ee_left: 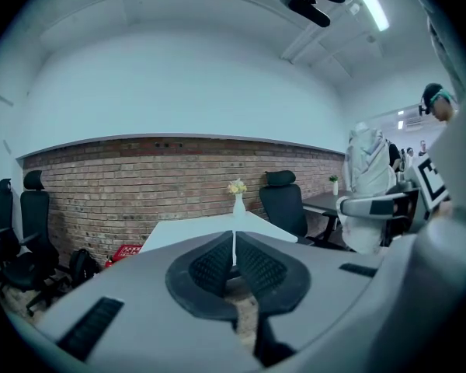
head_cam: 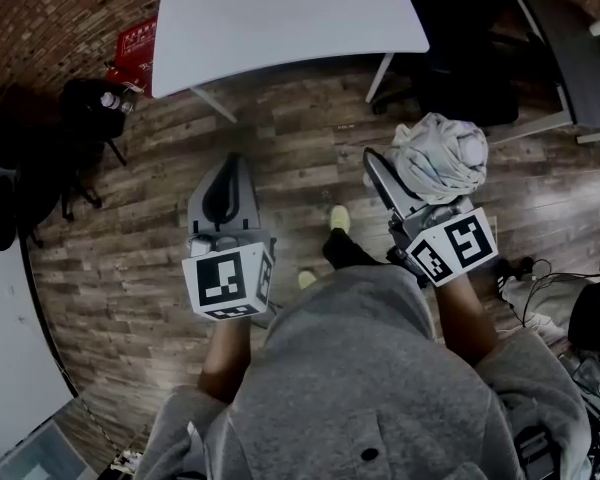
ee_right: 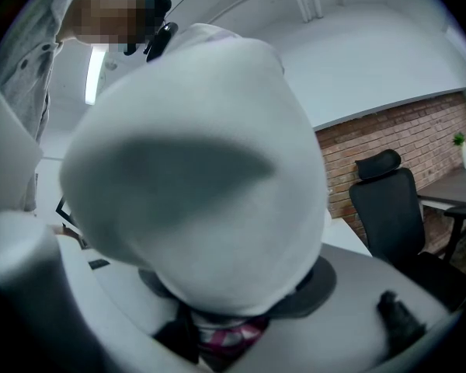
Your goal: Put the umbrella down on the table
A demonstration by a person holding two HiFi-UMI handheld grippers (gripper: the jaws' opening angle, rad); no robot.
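One item is carried: the bundled pale grey fabric umbrella (head_cam: 440, 156), clamped in the right gripper (head_cam: 382, 175) over the wooden floor (head_cam: 300, 158), well short of the white worktop (head_cam: 280, 18). The left gripper (head_cam: 228, 175) is closed on nothing. The set-down looks wholly undone. The red box (head_cam: 135, 48) beside the worktop's left corner bears illegible print.

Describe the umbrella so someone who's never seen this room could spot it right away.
Start from the white table over the wood floor, then come toward the person to the right gripper. The umbrella is the crumpled white bundle clamped in it; the left gripper holds nothing.
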